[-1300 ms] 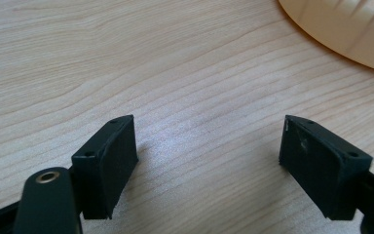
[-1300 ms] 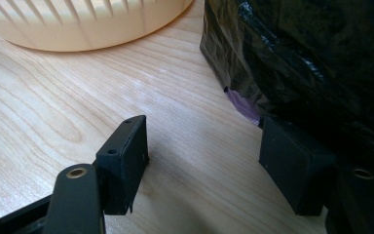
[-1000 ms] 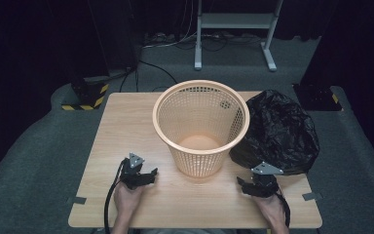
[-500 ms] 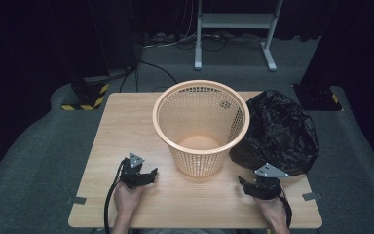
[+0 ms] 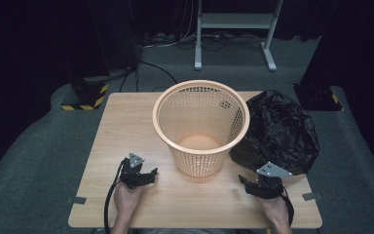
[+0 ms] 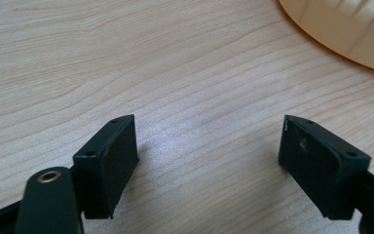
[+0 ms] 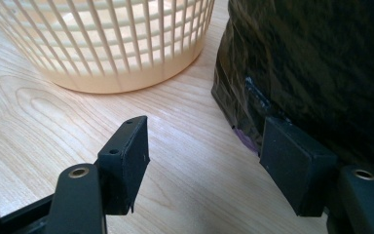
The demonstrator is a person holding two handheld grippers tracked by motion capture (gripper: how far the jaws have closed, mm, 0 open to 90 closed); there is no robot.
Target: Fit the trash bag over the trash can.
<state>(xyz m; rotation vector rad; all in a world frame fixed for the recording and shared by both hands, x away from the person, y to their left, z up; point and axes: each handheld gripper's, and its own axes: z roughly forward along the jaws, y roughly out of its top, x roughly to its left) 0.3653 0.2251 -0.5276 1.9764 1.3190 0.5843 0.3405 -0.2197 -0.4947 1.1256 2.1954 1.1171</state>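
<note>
On the near right corner of the wooden table (image 5: 126,126), the right gripper (image 7: 202,161) sits low beside the black plastic bag (image 5: 277,131), which is heaped just to the right of the peach mesh basket (image 5: 199,124) and leans against its side. Its jaws have just been closing a little but stand apart, with bare wood between them; the right-hand pad lies at the bag's lower edge, though I cannot tell whether it presses on the film. Over by the basket's left foot, the left gripper (image 6: 209,165) rests near the tabletop, jaws spread wide and gripping nothing.

To my eye the step in hand is getting a hold on the bag, likely to line the basket with it. Doing that well means nosing the right gripper forward until a real fold of film sits between both pads, not just the skin at the edge, then pinching firmly. Slick, crumpled plastic slips easily. Bringing the left gripper across to catch the opposite side would help spread the mouth.
</note>
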